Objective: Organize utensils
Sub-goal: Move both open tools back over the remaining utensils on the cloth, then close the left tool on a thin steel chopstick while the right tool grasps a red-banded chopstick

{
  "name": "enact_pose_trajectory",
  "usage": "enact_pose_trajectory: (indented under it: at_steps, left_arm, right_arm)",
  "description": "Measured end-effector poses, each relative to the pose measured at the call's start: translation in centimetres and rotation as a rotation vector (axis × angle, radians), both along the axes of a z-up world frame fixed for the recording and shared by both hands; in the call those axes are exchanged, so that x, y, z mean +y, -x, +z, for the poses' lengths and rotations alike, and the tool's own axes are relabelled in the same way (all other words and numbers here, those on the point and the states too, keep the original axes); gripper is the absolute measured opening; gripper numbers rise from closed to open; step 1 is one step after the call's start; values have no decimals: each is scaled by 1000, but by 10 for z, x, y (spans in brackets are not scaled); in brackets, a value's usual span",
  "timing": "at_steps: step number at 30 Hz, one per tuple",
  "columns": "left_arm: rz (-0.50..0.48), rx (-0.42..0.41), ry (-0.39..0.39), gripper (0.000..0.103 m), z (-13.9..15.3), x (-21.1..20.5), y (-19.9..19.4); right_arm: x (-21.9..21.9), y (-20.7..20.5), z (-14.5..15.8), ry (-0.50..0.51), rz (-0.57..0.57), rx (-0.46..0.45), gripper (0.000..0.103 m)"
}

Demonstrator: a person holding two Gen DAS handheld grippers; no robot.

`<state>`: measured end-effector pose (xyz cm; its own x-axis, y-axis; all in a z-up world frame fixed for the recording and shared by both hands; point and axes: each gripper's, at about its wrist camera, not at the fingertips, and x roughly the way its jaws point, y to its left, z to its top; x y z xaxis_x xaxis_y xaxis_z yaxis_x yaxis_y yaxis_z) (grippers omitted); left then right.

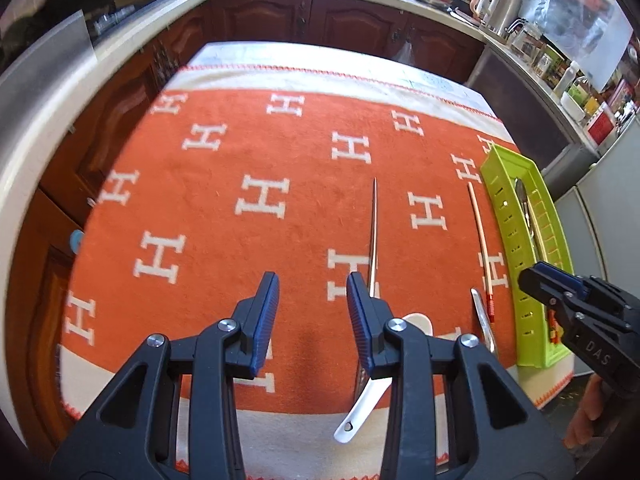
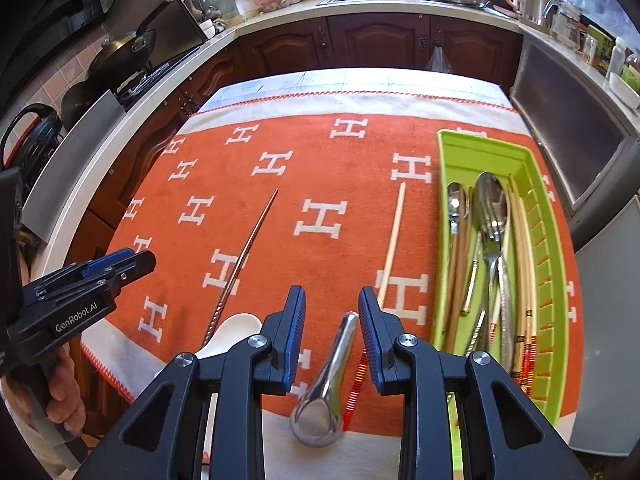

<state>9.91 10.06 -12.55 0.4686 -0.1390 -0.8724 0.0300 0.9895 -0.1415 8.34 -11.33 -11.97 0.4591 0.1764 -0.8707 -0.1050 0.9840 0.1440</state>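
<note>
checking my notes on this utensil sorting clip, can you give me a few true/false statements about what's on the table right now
1. The green tray already holds several spoons and chopsticks. True.
2. The right gripper is shut on the metal spoon. False: its jaws are open, with the spoon's handle between them.
3. The white ceramic spoon lies in the tray. False: it lies on the orange cloth.
4. A cream chopstick lies on the cloth left of the tray. True.
5. The left gripper is open. True.
</note>
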Motion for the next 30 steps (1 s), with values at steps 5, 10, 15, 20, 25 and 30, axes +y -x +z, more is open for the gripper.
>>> enact_pose_trajectory:
  at_steps: [5,10,15,20,25,30]
  left_arm:
    - [-24,46,23,31,-20,-1,-5]
    - [-73,87,8,31,-39,-18,-13]
    - [-125,110,-8,31,-52,-38,-24]
    - [-140,134,-24,31,-61,-50,-35]
    - [-153,153,-24,31,-67,-56,-40]
    - [-164,136,-55,31,-71,-64,-42]
  right_arm:
    - [4,-8,-12,-5,8,26,27]
    - [-3,-20,-26,-27,-19,60,27]
    - [-19,-37,-40,-71,-78,103,28]
    - [-29,-62,-50,-108,-140,139,28]
    - [-23,-87,-63,-13,-171,157,27]
    - [-15,-99,-75,83,-179,167,25]
